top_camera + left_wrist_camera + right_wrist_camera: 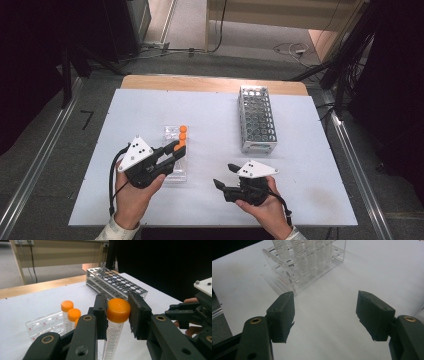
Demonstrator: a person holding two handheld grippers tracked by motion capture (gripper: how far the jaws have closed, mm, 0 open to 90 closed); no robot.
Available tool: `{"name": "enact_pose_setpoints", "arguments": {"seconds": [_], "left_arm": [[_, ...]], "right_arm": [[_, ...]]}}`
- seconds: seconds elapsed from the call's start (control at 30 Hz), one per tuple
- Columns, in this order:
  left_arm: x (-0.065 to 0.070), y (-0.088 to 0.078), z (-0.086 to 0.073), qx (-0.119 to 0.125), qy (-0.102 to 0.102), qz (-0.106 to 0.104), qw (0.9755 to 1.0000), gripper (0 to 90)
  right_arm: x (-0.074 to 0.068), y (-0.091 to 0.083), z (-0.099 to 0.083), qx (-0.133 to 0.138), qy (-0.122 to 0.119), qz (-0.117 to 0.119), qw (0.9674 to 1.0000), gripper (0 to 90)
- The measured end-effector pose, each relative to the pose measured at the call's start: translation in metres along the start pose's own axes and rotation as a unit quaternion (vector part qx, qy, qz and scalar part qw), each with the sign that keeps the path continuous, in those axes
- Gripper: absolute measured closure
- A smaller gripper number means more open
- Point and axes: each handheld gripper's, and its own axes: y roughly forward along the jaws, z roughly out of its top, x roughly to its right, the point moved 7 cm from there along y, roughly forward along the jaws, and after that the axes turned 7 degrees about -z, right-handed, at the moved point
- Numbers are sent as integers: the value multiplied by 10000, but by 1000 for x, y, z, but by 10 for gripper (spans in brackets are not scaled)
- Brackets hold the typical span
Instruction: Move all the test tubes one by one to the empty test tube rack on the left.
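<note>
A: What does the left gripper (117, 315) have?

B: Its jaws are clenched on the orange cap of a clear, graduated tube (115, 322). In the left gripper view the cap sits squarely between the two black pads and the tube hangs upright below them, its lower end out of frame.

A: Where is that over the desk (300, 165)?

B: In the high view the left gripper (172, 150) is at the near left, right over the clear plastic rack (176, 172). The held tube's cap (179, 146) shows at the jaw tips, in line with two more orange-capped tubes (182, 132) standing at the rack's far end.

A: Is the held tube in the rack or clear of it?

B: I can't tell; the jaws hide its lower part.

A: And the right gripper (223, 176)?

B: Released. In the right gripper view the jaws (325, 316) stand well apart with bare white desk between them. They point toward the clear rack (287, 277), which stands farther off with tubes upright in it. In the high view the person's right hand (262, 200) holds that gripper at the near right, apart from the rack.

A: Anything else on the desk?

B: A white perforated tube rack (256, 119) stands at the far right, well apart from both grippers. Its holes look empty.
</note>
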Motion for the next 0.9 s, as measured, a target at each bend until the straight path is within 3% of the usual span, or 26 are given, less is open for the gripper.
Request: {"name": "enact_pose_setpoints", "arguments": {"seconds": [0.43, 0.9], "left_arm": [[-5, -1, -3, -65, 54, 130, 9999, 703], [-6, 9, -18, -230, 109, 281, 9993, 701]], "right_arm": [[0, 0, 0, -1, -1, -1, 10000, 302], [-1, 1, -1, -27, -1, 11, 10000, 302]]}}
